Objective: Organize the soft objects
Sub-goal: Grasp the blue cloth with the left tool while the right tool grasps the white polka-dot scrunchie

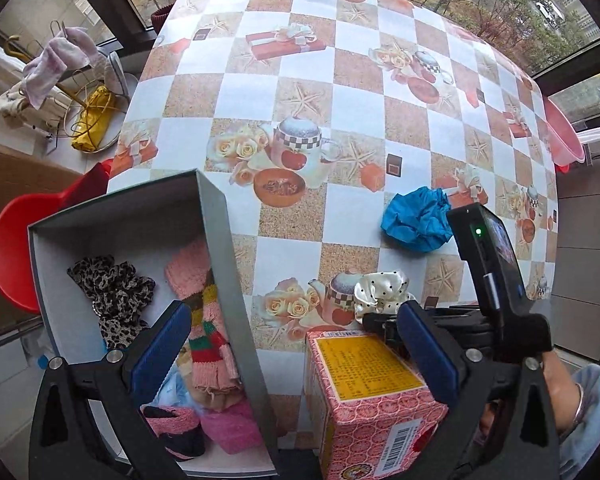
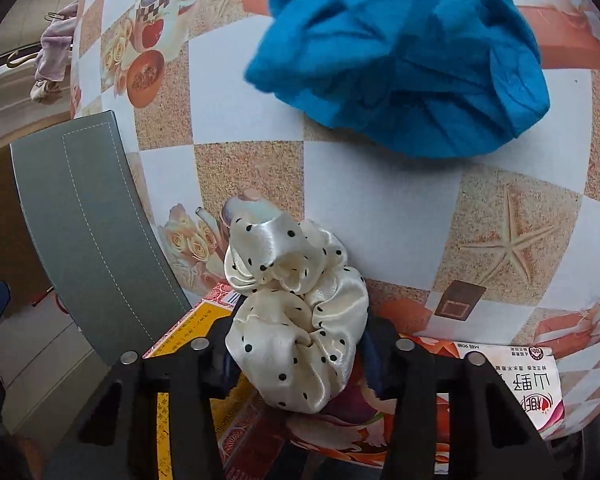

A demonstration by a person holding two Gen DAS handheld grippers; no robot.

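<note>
Your right gripper (image 2: 300, 344) has its jaws drawn in on the cream scrunchie with black dots (image 2: 296, 312), which bunches up between them and spills forward over the tablecloth (image 2: 380, 208). The padded faces are hidden behind the fabric, so the contact itself shows only as the squeezed folds. Directly beneath this grip lies a pink patterned carton with a yellow label (image 1: 364, 384), and beside it a flat packet printed with red lettering (image 2: 512, 384); both sit under the scrunchie at the near table edge. Just ahead, well clear of the jaws, a crumpled blue cloth (image 2: 404, 56) rests on the table. Your left gripper (image 1: 296, 356) hangs with its blue pads spread wide and nothing between them except the grey wall of the open box (image 1: 224, 264), which it straddles: one pad over the box interior, the other over the carton. Inside the box you see a leopard-print scrunchie (image 1: 112, 288), a pink knitted piece with coloured stripes (image 1: 208, 320) and further pink soft items near the front corner. A red chair (image 1: 16, 248) stands beyond the box, off the table.
</note>
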